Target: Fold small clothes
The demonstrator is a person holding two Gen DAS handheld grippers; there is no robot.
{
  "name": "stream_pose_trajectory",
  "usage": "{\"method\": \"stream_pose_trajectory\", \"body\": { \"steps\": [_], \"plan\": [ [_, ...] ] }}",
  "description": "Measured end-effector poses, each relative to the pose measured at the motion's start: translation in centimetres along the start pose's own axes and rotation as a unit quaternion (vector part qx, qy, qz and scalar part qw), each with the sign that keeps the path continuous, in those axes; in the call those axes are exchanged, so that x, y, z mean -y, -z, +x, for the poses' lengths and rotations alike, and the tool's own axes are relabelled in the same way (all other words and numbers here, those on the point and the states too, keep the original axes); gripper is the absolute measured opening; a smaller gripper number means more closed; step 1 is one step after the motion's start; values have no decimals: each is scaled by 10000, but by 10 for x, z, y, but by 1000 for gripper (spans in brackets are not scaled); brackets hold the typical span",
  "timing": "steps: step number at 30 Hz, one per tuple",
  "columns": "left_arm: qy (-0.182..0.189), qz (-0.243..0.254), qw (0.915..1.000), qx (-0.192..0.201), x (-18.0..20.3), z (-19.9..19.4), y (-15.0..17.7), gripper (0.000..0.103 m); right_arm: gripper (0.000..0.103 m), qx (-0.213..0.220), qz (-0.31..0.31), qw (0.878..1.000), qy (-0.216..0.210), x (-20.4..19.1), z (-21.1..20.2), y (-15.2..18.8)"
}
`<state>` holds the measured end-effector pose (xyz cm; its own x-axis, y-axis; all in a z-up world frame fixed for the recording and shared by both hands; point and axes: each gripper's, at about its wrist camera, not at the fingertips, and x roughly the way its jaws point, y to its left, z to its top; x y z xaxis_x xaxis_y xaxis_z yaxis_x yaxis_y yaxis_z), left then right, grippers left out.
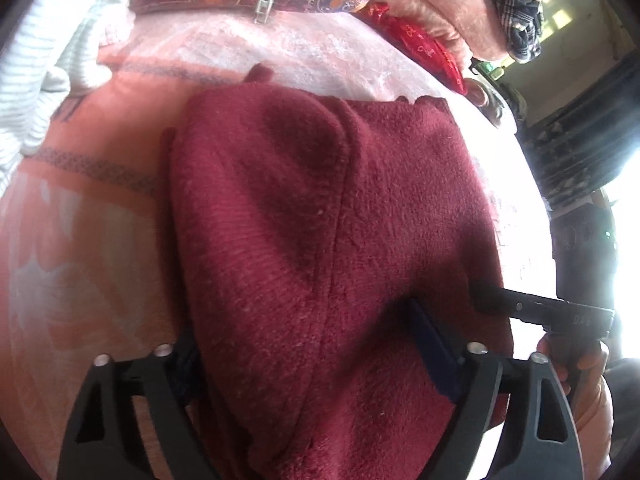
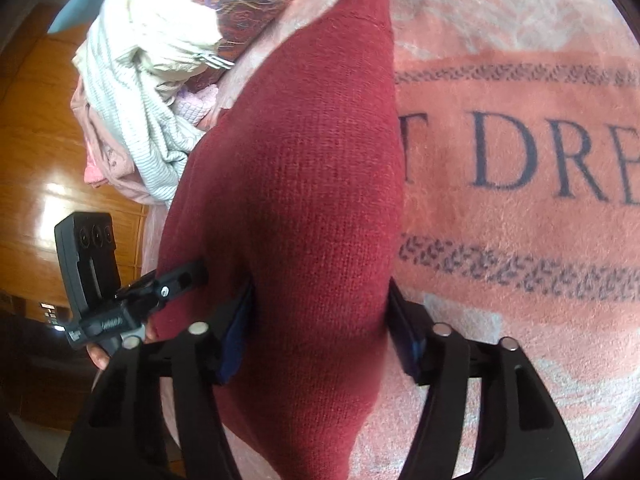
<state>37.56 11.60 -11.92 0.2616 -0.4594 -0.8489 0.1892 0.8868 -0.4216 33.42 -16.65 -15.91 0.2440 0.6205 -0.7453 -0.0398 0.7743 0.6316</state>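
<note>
A maroon knitted garment [image 1: 320,208] lies bunched on a pink blanket [image 1: 80,240]. In the left wrist view its near end fills the gap of my left gripper [image 1: 302,324]; the cloth touches the blue pad [image 1: 432,344] on the right and hides the left pad. A finger of the other gripper [image 1: 520,308] pokes into the garment's right edge. In the right wrist view the maroon garment [image 2: 312,168] bulges between the pads of my right gripper [image 2: 320,292], pressed by both. A finger of the left gripper [image 2: 180,280] enters the cloth on the left.
The pink blanket [image 2: 520,128] carries dark lettering. A pile of white striped and pink clothes [image 2: 140,112] and a patterned cloth [image 2: 248,4] lie beyond the garment. A wooden cabinet [image 2: 36,140] stands at the left. A red cloth [image 1: 416,40] and a plaid one [image 1: 516,8] lie far back.
</note>
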Motion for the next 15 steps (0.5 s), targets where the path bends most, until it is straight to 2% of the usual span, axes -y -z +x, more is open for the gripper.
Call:
{"method": "stream_pose_trajectory", "body": {
  "steps": [2,4,6,10,15],
  "plan": [
    [83,-182,9998,16,-7,-5,0,67,51,73,-102,9999,47,-6,-2,2],
    [277,-424,9987,66,-15,-12,1,45,45,183,-187,9996,46,-11,-6,3],
    [432,-498,9977,163,-16,-19,4,35,42,257,-300,9992,21,-15,-11,6],
    [490,-369,9975,360,-5,-30,12,30,38,321,-466,9983,-122,-21,-24,13],
    [821,-326,9947,524,24,-49,24,28,38,264,-684,9973,-96,-22,-53,28]
  ]
}}
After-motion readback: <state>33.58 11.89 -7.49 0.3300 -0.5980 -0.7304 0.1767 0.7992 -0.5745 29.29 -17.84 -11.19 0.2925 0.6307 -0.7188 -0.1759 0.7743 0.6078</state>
